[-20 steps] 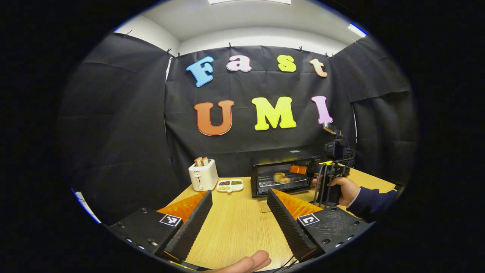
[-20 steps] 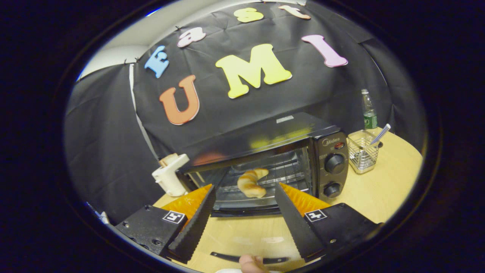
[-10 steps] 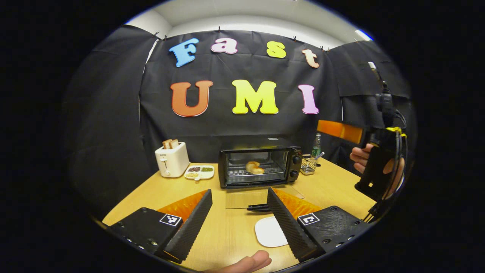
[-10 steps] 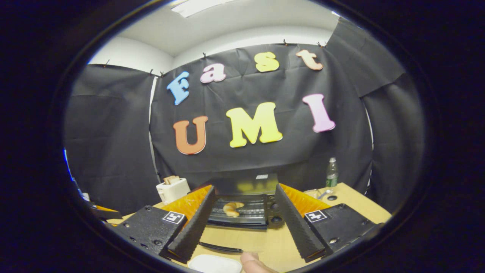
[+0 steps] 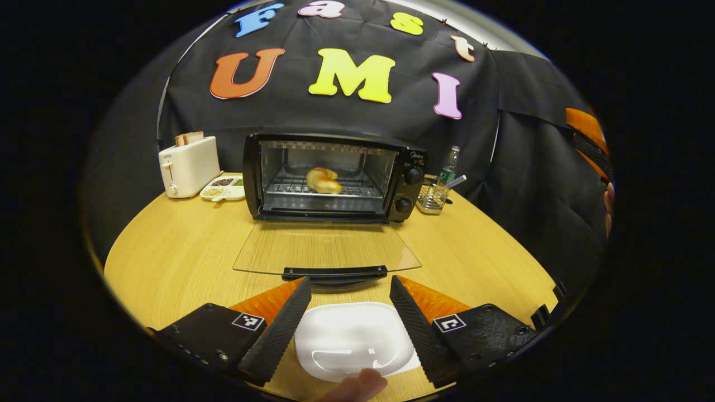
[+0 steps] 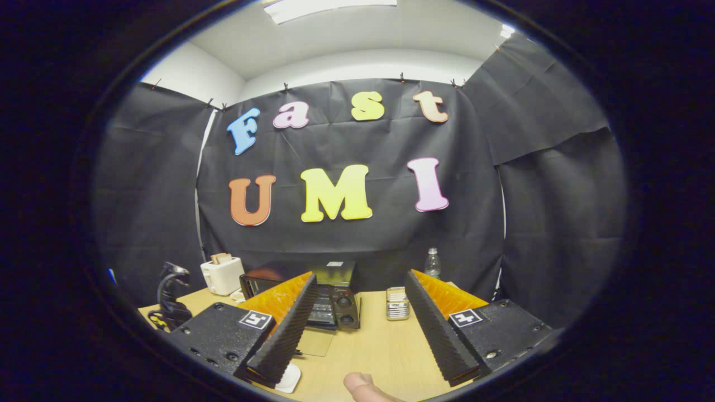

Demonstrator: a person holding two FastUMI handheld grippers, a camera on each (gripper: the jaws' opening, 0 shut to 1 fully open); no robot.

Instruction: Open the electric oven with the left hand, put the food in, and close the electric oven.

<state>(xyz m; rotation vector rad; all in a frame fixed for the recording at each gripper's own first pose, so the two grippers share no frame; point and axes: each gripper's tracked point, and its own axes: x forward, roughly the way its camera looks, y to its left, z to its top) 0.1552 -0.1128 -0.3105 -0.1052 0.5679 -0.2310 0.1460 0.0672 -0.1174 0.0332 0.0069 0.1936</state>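
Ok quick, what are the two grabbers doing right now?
Left gripper: open, holding nothing, above the white oval plastic dish.
Right gripper: open, holding nothing.

A small pale brand mark sits on the control panel of the black electric oven (image 5: 335,177), above its knobs, too small to make out. A faint mark on the front of the white toaster (image 5: 189,165) is likewise unreadable. Square black-and-white coded tags on the tongs' bodies carry patterns, not words.
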